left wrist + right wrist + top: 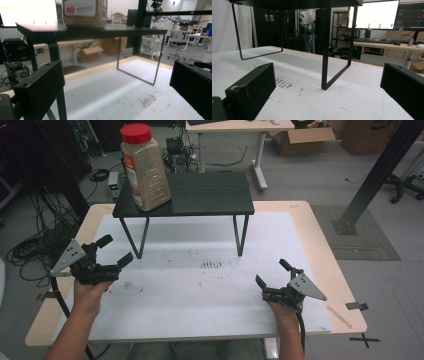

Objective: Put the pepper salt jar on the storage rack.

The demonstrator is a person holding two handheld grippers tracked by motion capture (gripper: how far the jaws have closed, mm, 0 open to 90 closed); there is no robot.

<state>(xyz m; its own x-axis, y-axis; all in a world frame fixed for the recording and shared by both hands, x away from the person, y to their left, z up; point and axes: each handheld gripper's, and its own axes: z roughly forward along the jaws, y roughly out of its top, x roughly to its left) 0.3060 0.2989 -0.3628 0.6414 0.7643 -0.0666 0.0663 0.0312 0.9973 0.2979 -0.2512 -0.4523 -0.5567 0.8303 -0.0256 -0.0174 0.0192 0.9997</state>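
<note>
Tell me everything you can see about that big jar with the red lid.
The jar is tall, clear plastic with squared, ribbed sides, a round red screw lid and a red-and-white label. Tan powder or granules fill it nearly to the top. It stands upright, lid on, on the left end of the black shelf, touching nothing else.

No legible text, even on the jar's label (80, 9).

red-lidded tan jar (144, 167), black riser shelf (210, 194), white mat (200, 285) with brown specks, black grippers.
</note>
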